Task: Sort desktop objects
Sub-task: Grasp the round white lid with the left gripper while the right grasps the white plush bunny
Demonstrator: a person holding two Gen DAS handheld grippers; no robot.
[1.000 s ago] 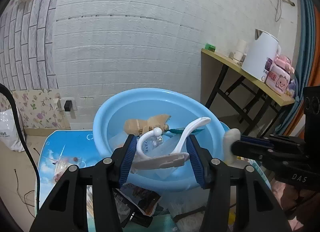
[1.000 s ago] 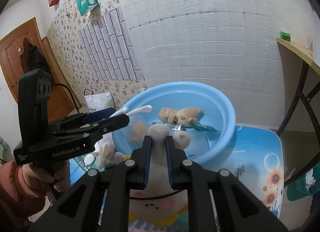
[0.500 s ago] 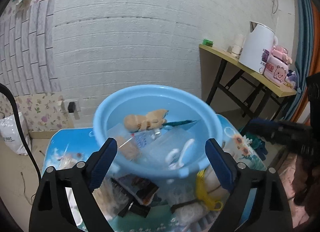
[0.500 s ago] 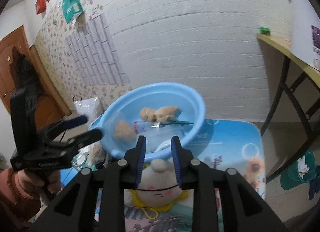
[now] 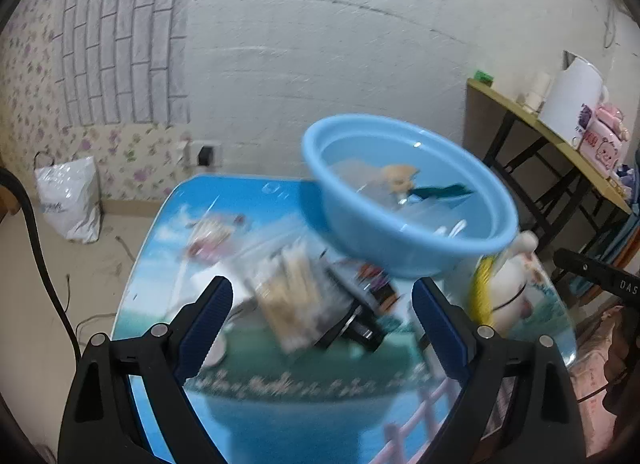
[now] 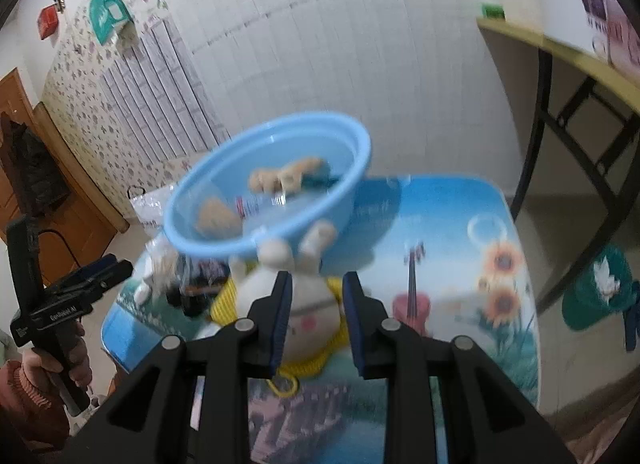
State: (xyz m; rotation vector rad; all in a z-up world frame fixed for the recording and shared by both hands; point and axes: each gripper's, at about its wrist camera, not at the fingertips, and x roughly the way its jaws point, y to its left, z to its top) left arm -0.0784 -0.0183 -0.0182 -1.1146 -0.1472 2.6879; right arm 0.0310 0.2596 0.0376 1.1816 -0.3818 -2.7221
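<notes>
A light blue basin (image 5: 404, 248) (image 6: 200, 240) stands on the picture-printed table (image 5: 320, 416) (image 6: 452, 256) and holds a tan plush toy (image 5: 398, 176) (image 6: 286, 176), a bottle and a white hook. My left gripper (image 5: 322, 308) is wide open and empty above a clear bag of wooden sticks (image 5: 288, 288) and a black item (image 5: 352, 328). My right gripper (image 6: 314, 304) is open, its jaws on either side of a white plush doll (image 6: 304, 304) with a yellow cord, which lies on the table against the basin. The doll also shows in the left wrist view (image 5: 516, 284).
A small packet (image 5: 212, 232) lies at the table's far left. A side table (image 5: 560, 148) with a white kettle (image 5: 572, 100) stands at the right. A white plastic bag (image 5: 68, 200) sits on the floor by the wall. The left gripper shows in the right wrist view (image 6: 80, 292).
My left gripper opened, dropped the white hook into the basin, and pulled back left. My right gripper opened off the plush doll, which now lies on the table, and backed away.
</notes>
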